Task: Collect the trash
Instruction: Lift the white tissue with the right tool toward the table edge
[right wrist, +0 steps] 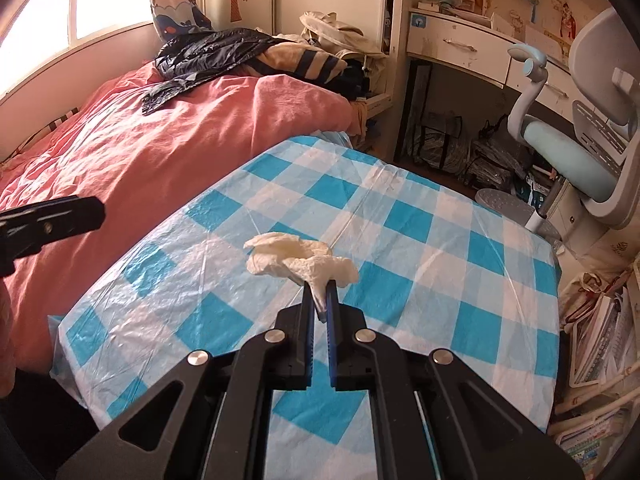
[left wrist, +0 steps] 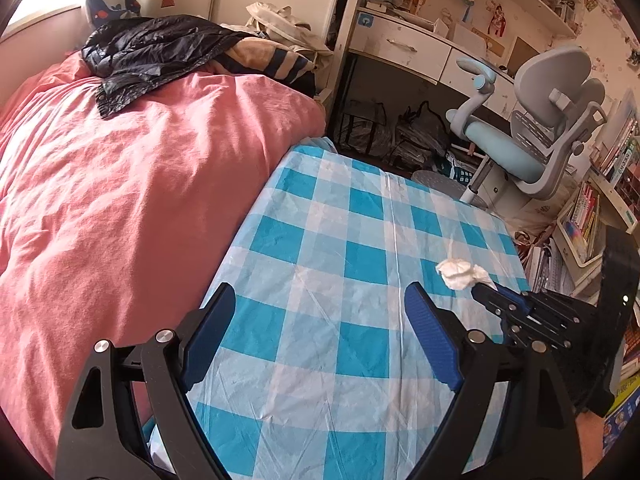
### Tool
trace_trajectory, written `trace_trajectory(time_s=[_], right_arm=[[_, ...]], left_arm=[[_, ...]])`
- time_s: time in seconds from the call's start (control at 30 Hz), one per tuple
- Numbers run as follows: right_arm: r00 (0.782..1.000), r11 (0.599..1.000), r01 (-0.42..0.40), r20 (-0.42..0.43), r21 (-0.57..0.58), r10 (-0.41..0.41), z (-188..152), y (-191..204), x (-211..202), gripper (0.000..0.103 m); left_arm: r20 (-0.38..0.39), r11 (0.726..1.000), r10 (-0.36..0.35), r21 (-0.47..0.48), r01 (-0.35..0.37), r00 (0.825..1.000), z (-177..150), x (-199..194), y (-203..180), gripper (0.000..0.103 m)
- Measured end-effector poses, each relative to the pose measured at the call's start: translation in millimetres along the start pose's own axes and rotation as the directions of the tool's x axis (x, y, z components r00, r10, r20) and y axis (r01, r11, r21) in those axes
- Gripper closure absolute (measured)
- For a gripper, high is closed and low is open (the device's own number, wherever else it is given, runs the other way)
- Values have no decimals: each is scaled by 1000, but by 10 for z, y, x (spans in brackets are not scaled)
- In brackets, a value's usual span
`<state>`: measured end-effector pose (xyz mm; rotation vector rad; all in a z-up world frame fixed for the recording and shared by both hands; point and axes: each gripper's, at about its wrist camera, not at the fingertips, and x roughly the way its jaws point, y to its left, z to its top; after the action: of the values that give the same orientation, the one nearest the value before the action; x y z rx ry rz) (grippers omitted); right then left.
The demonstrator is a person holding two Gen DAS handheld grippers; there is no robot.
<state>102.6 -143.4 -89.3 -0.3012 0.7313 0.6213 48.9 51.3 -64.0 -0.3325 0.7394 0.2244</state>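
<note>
White crumpled tissue point(right wrist: 298, 258) sits clamped in the right gripper point(right wrist: 319, 294), its fingers closed on a pinched tail, at the centre of the right view above the blue-checked counter point(right wrist: 440, 240). The left gripper point(left wrist: 320, 300) hovers at lower centre, fingers spread wide and bare. Pink bed point(left wrist: 120, 180) abuts the counter's left edge; a chair point(left wrist: 540, 120) stands beyond its far right corner.

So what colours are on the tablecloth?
The tablecloth is blue and white checks, clearest in the right wrist view.
</note>
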Motion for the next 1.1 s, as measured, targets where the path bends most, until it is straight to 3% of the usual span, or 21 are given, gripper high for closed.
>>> trace_trajectory(time_s=[0.17,0.57,0.87,1.1], right_arm=[[1000,999,25,13,-37,-25,-230,195,-355,97],[996,998,43,75,39,-46,-686,388,-978,97],[991,998,-1,131,66,-7,-855,548,-1215,97],[987,998,-38,161,50,29,-951,689,-1341,97]], left_arm=[[-2,1000,0,-2,0,1000,-140,-141,66,20],[7,997,7,78,-7,1000,-717,-649,111,20],[-9,994,45,100,-44,999,-978,-913,420,18],[-42,996,70,60,-68,997,-1130,-972,677,18]])
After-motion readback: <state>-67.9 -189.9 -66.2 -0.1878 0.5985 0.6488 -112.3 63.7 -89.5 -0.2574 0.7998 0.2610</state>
